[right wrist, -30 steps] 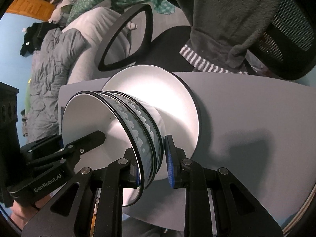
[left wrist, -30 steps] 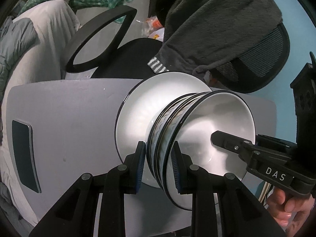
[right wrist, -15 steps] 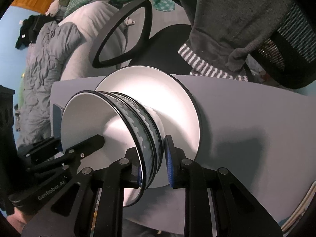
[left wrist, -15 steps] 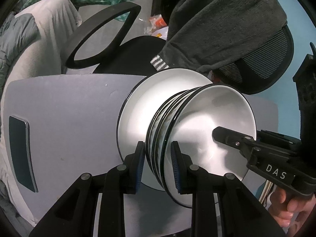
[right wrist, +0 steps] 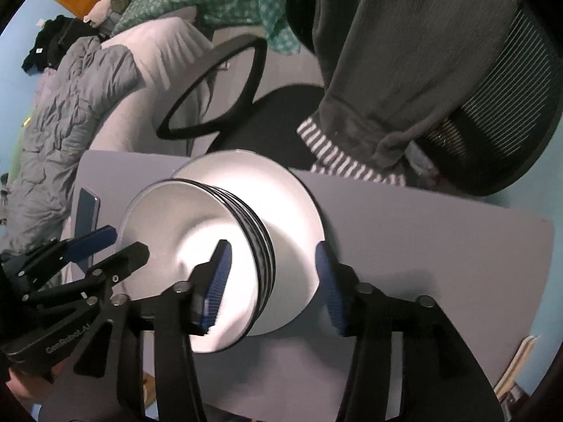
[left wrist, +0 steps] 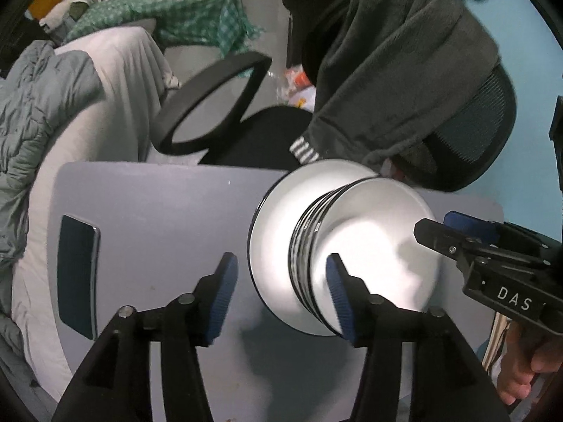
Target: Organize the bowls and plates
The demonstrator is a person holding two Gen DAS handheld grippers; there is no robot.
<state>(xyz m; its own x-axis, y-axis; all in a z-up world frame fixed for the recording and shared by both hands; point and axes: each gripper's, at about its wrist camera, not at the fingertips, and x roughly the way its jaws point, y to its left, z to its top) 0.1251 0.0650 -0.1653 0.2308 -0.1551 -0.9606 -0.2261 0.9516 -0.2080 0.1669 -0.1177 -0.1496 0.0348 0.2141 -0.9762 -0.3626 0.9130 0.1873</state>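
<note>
Nested bowls (left wrist: 352, 263) sit on a white plate (left wrist: 278, 225), right of centre in the left wrist view, on the grey table (left wrist: 158, 211). The left gripper (left wrist: 281, 292) and right gripper (right wrist: 271, 277) are both opening, pads clear of the rims, nothing grasped. Risk: a finger straddling the bowl wall could catch the rim on withdrawal and tip or drag the stack, which sits close to the table's far edge.

Bowls (left wrist: 355, 256) stacked on plate (left wrist: 278, 218) on table (left wrist: 169, 211), phone (left wrist: 77, 274) at left, chair (left wrist: 267, 133) behind
</note>
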